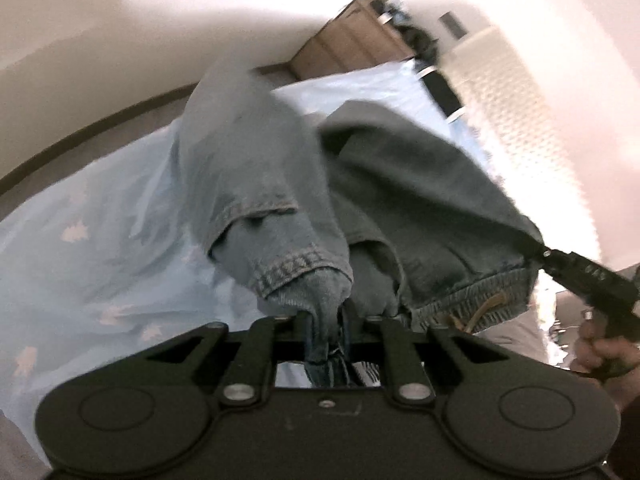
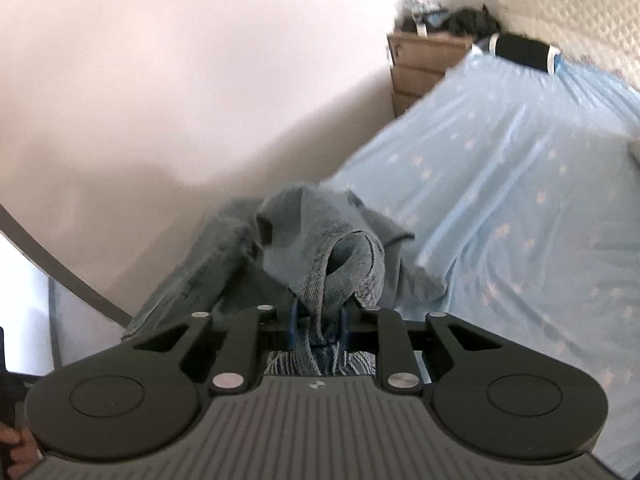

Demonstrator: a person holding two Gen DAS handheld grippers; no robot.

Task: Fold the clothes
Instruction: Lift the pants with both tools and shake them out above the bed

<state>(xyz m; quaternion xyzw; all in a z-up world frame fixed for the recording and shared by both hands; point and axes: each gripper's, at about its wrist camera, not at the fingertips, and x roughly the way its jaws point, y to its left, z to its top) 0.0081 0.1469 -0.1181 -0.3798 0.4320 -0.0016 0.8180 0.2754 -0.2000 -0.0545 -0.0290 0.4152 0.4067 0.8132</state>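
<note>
A pair of light blue denim jeans (image 1: 280, 184) with an elastic drawstring waistband (image 1: 476, 300) hangs in the air above the bed. My left gripper (image 1: 328, 320) is shut on a bunched part of the denim near a stitched hem. My right gripper (image 2: 320, 320) is shut on another bunched fold of the jeans (image 2: 320, 248), which drape down to the left. In the left wrist view the right gripper (image 1: 544, 254) shows at the far right, clamped on the jeans' edge, with a hand behind it.
A bed with a light blue star-patterned sheet (image 2: 520, 184) lies below. A wooden drawer unit (image 2: 424, 68) with dark clutter on top stands by the bed's far end. A black roll (image 2: 520, 50) lies on the bed by a quilted headboard (image 2: 580, 8). A pale wall (image 2: 160, 80) lies to the left.
</note>
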